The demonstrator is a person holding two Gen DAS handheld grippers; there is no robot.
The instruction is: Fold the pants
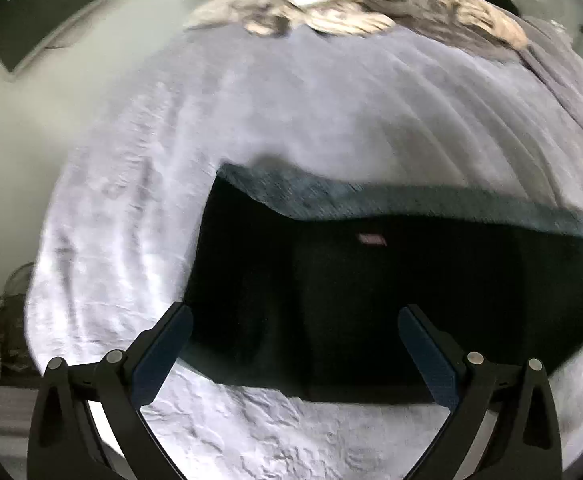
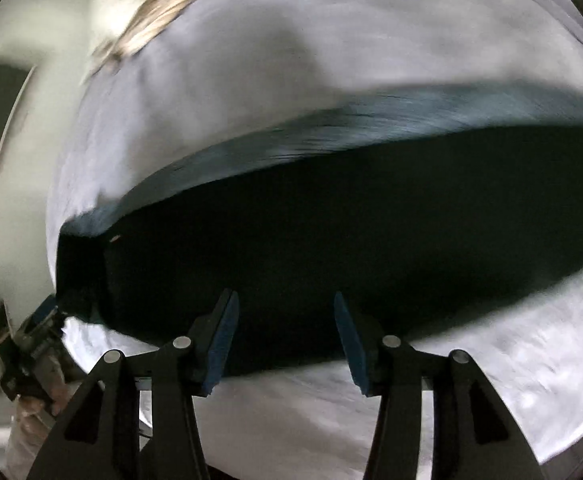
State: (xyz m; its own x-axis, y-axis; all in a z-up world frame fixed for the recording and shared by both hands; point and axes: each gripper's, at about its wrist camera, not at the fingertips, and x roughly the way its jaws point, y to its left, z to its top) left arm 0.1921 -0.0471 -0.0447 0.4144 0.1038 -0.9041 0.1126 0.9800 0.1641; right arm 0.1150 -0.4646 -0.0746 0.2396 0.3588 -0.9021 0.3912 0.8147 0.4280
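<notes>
Dark pants (image 1: 371, 288) lie flat across a pale lavender bedcover (image 1: 291, 100). A blue-grey band (image 1: 411, 200) runs along their far edge, and a small pink label (image 1: 372, 239) sits just below it. My left gripper (image 1: 295, 312) hovers over the pants' near left part, open wide with nothing between its pads. In the right wrist view the pants (image 2: 331, 220) fill the middle, and the picture is blurred. Over their near edge my right gripper (image 2: 284, 296) is open, its pads apart and holding nothing.
Patterned bedding and a white pillow (image 1: 371, 0) lie at the head of the bed. A dark framed picture (image 1: 43, 12) hangs on the wall to the left. The body of the left hand's tool (image 2: 19, 344) shows at the right view's lower left edge.
</notes>
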